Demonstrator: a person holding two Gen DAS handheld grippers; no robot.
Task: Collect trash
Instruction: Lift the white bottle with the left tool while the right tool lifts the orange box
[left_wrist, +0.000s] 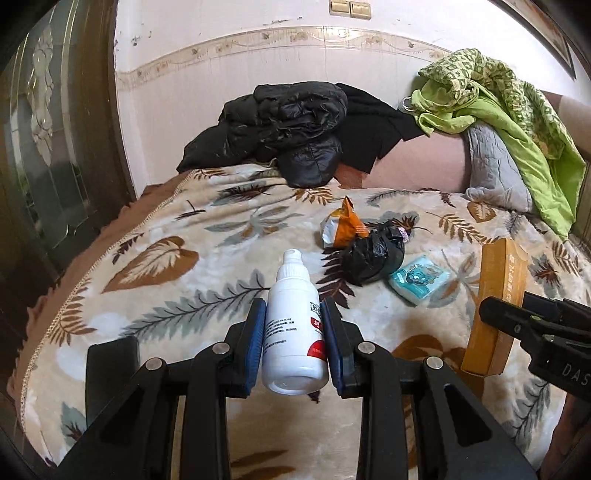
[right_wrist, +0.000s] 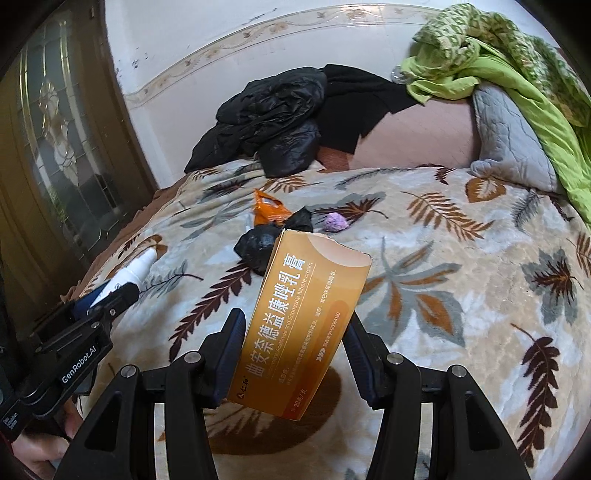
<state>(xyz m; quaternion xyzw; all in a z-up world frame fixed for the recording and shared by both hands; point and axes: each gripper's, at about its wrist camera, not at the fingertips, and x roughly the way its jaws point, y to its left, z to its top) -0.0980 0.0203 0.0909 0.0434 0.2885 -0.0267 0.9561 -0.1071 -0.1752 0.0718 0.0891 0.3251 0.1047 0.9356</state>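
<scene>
My left gripper (left_wrist: 293, 314) is shut on a white plastic bottle (left_wrist: 295, 332) with a red label, held above the bed. My right gripper (right_wrist: 295, 325) is shut on an orange cardboard medicine box (right_wrist: 303, 332), open at its top; the box also shows at the right of the left wrist view (left_wrist: 496, 295). On the leaf-patterned blanket (left_wrist: 166, 258) lie an orange snack wrapper (left_wrist: 343, 225), a crumpled black plastic bag (left_wrist: 369, 258), a teal tissue packet (left_wrist: 419, 280) and a small purple wad (right_wrist: 335, 222).
A black jacket (left_wrist: 288, 125) and dark cloth are piled at the bed's far side by the wall. A green quilt (left_wrist: 498, 103) lies over a grey pillow (left_wrist: 495, 170) at the far right. A dark wooden glass door (left_wrist: 48, 147) stands on the left.
</scene>
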